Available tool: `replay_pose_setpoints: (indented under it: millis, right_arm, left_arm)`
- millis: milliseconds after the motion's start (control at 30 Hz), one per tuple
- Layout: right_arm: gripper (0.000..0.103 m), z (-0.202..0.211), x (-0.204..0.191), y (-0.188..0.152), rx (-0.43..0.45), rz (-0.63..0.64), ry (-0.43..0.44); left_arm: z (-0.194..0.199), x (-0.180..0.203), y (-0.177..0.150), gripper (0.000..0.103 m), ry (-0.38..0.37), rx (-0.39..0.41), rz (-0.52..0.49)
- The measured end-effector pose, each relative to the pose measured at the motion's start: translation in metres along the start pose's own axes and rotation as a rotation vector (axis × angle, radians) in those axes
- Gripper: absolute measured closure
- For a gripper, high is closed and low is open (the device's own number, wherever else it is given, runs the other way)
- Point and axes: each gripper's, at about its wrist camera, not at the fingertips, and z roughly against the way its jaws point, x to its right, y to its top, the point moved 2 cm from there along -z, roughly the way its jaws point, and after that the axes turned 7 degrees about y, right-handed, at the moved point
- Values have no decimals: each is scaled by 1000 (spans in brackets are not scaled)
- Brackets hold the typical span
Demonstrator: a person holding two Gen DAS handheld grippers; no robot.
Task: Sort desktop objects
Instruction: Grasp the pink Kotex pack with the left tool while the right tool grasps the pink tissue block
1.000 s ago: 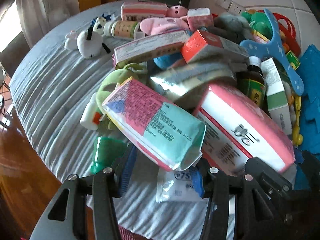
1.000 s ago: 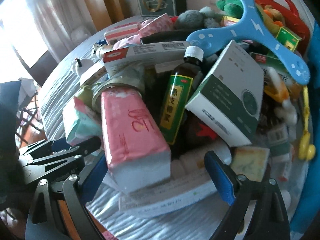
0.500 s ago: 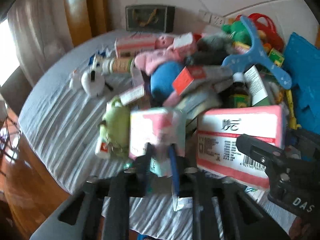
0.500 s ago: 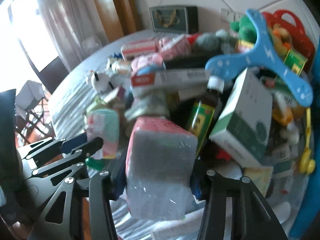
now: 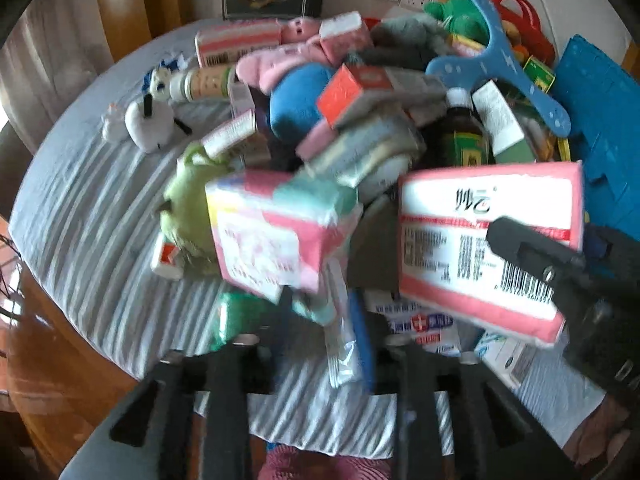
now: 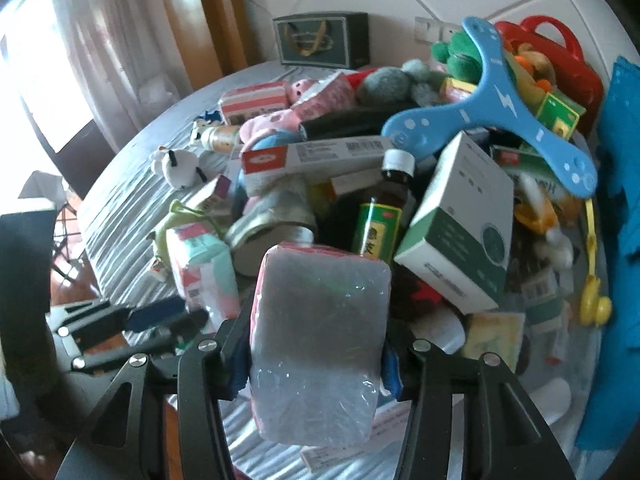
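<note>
Right gripper (image 6: 316, 354) is pinching a pink-and-white tissue pack (image 6: 320, 340) end-on above the near edge of the heap, its Chinese characters and barcode showing in the left wrist view; print too blurred to read further. Left gripper (image 5: 324, 320) is clamping the tail of a pink-and-teal tissue pack (image 5: 276, 236), label smeared by motion blur, just beside a green plush (image 5: 188, 200). Behind, a brown bottle (image 6: 382, 216) is wearing a green-yellow Chinese label, beside a green-and-white box (image 6: 460, 232) and a blue boomerang (image 6: 492, 100).
</note>
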Motion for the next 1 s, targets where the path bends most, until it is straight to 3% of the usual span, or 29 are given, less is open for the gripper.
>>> replay_pose_setpoints:
  millis: [200,333,400,600,933,1000]
  right_arm:
    - [47,-11,8,-13,-48,5,4]
    - [46,-20,5,-13,-60,30,2]
    - [46,-25,4,-12,-67,40,6]
    - [52,-21,-10,-6,-42,106,-21]
    - [53,26,-28,26,103,136,-49]
    - [53,33,-29,31,121,131,-62]
  left_arm:
    - [-17,-4,5,58,55,-11,47]
    - [-28,0,16,55,144,-3,25]
    - [-29,0,19,56,151,24,15]
    - [-2,-7,18,81,169,117,-3]
    - [49,-10,38,89,128,249,-26]
    - [56,-9,44,98,124,273,-36]
